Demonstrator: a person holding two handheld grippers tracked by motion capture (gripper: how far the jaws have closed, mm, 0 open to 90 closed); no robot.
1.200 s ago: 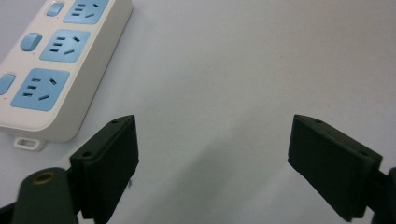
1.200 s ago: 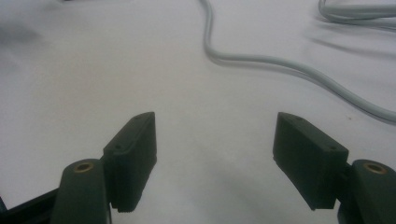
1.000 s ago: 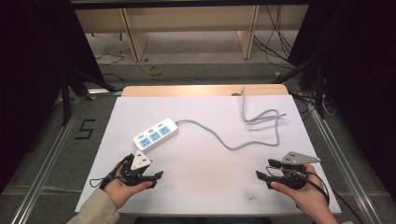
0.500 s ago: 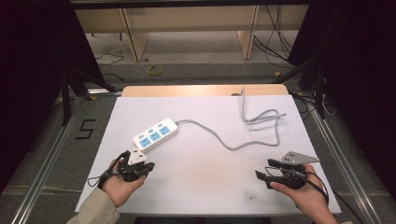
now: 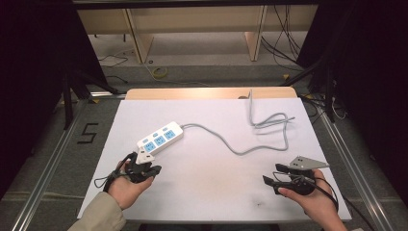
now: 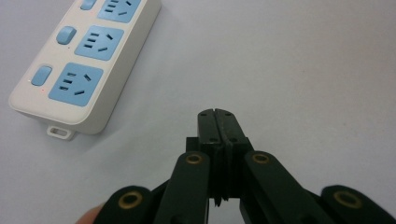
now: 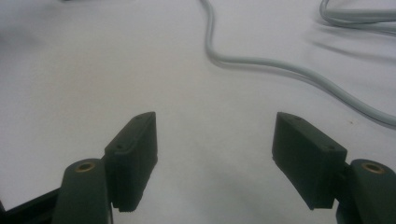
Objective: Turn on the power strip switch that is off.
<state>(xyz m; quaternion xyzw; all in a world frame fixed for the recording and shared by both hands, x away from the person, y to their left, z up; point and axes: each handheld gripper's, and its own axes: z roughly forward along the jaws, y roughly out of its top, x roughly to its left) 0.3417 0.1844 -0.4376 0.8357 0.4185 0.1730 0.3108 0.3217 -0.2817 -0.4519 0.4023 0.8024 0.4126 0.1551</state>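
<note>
A white power strip (image 6: 79,65) with a smooth, rounded plastic body, pale blue socket faces and small blue switches lies flat on the matte white desk (image 5: 211,187), ahead and to the left of the left gripper (image 6: 218,116), near its jaws but apart from them. Those black, hard-edged jaws are pressed together with nothing between them. A round grey cable (image 7: 261,63) runs from the strip in loose curves and passes ahead of the right gripper (image 7: 215,135), crossing beyond its right jaw without touching it. The right jaws, blunt black blocks on arms with brass-coloured pins, stand wide apart over bare desk, holding nothing.
</note>
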